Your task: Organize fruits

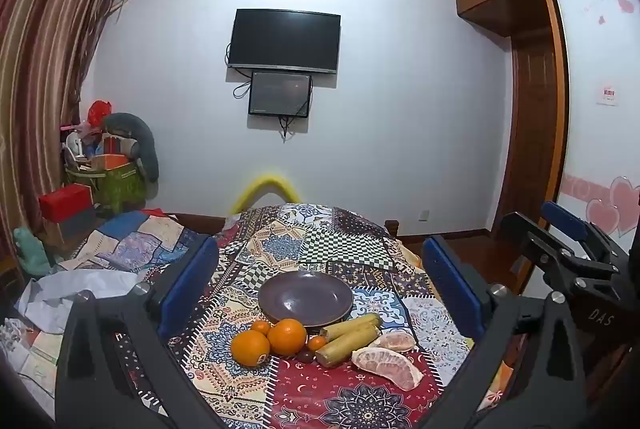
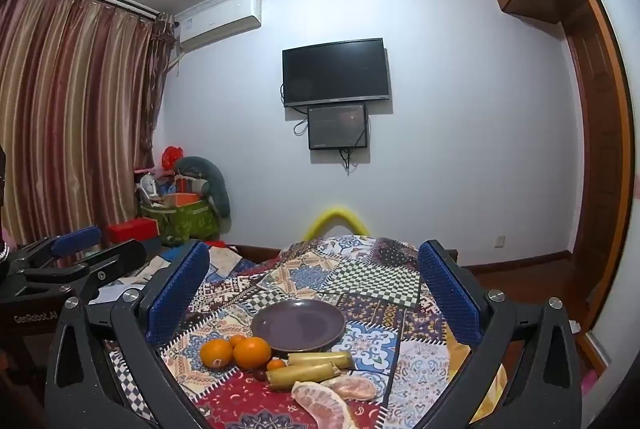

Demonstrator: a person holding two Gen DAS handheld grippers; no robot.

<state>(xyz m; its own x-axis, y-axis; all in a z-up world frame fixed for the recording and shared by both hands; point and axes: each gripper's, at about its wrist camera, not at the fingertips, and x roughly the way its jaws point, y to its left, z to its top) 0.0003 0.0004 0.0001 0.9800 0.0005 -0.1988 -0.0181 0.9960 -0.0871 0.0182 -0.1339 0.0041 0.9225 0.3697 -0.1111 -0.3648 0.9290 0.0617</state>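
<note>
An empty dark purple plate sits on the patchwork-cloth table. In front of it lie two large oranges, two small tangerines, a dark grape, two yellow-green cane sticks and two peeled pomelo wedges. My left gripper is open and empty, held above and short of the fruit. My right gripper is open and empty, likewise back from the fruit. Each gripper shows at the edge of the other's view.
A yellow chair back stands behind the table. A bed with a patterned quilt and white cloth lies left. A pile of boxes and bags sits in the corner. A TV hangs on the far wall.
</note>
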